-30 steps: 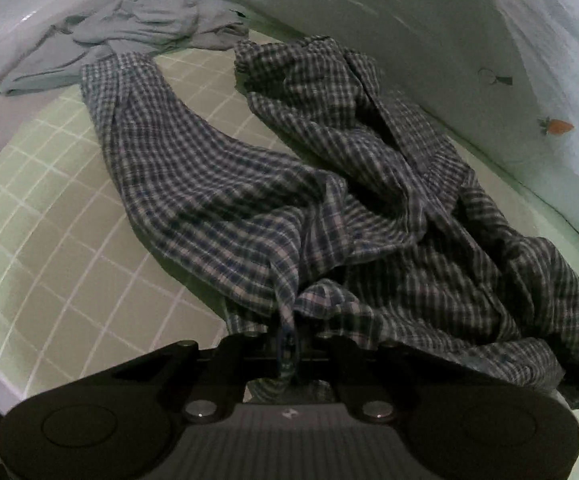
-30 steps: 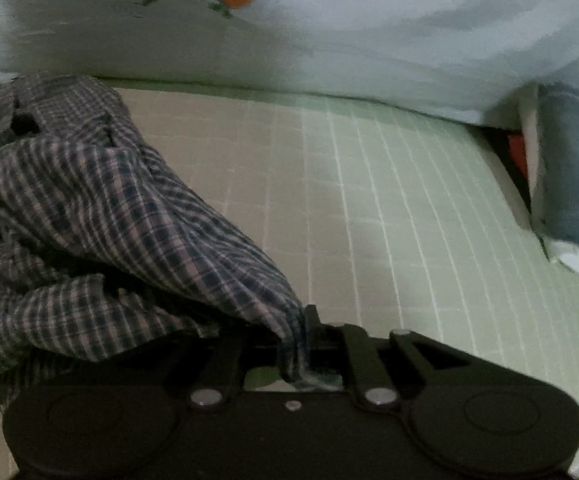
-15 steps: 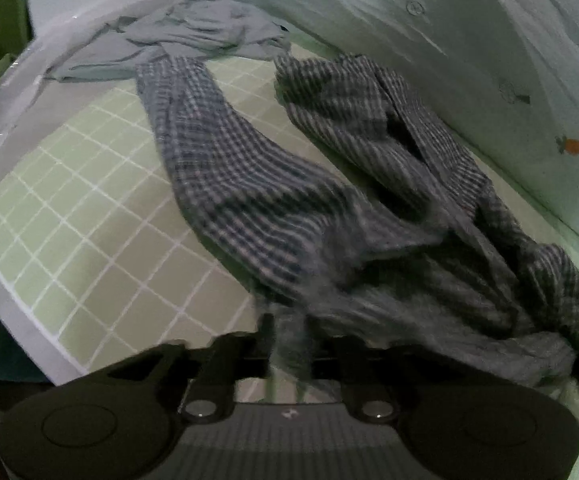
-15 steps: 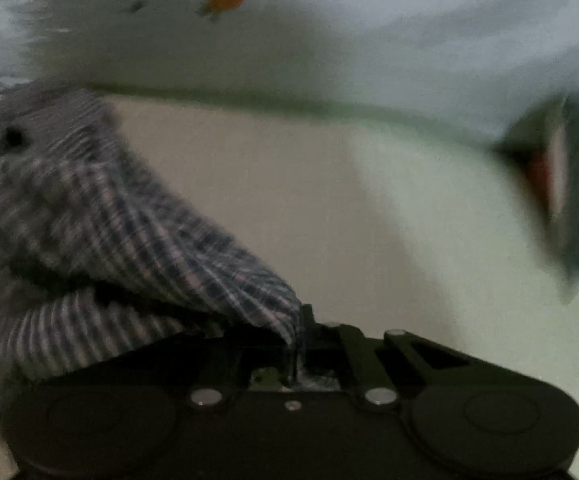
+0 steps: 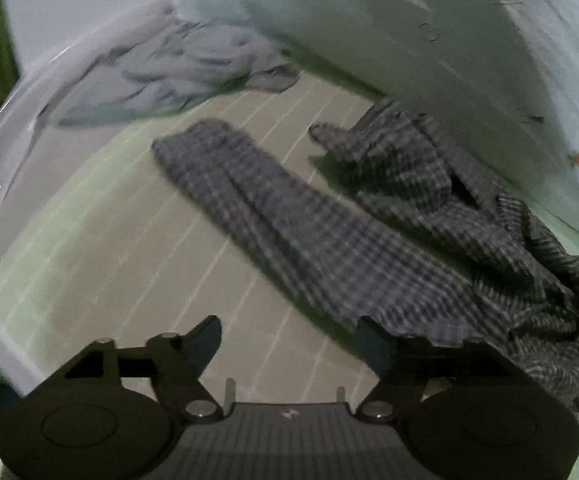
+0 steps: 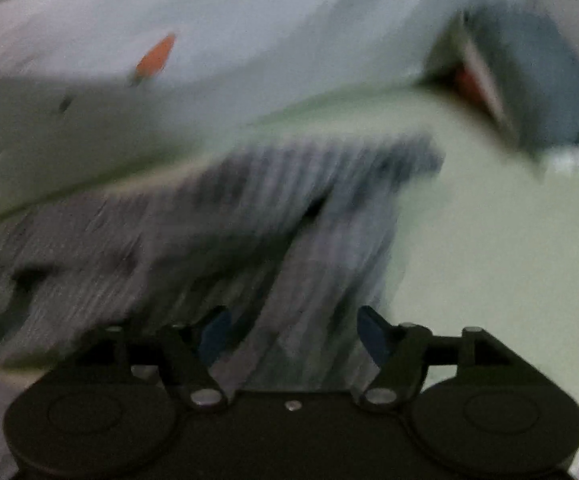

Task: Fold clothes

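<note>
**Loosely dropped, the checked garment risked staying rumpled**

Seen from the left wrist, the left tool (image 5: 289, 344) had its jaws spreading apart with nothing but the gridded surface (image 5: 101, 248) between them. The checked garment (image 5: 353, 240) lay just beyond the finger at 3 o'clock, one long leg running toward 11 o'clock, the other bunched near 1 o'clock against a pale sheet with a carrot print (image 5: 489, 60). A grey garment (image 5: 169, 76) sat crumpled at 11 o'clock, well apart from the tool. The worry here was the heap at 4 o'clock: with cloth piled on itself, any fold made over it would probably lock in creases. The bunched leg could also stay caught against the sheet.

Seen from the right wrist, the picture was badly smeared. The right tool (image 6: 293, 332) was likewise opening, and checked cloth (image 6: 249, 240) lay between and ahead of its fingers, though neither pad seemed to press on it. A blue bundle (image 6: 541, 80) sat at 1 o'clock. Judging loosely, a fresh pinch made in such a hurry might catch two layers at once, or miss the hem, and drag the garment askew.
</note>
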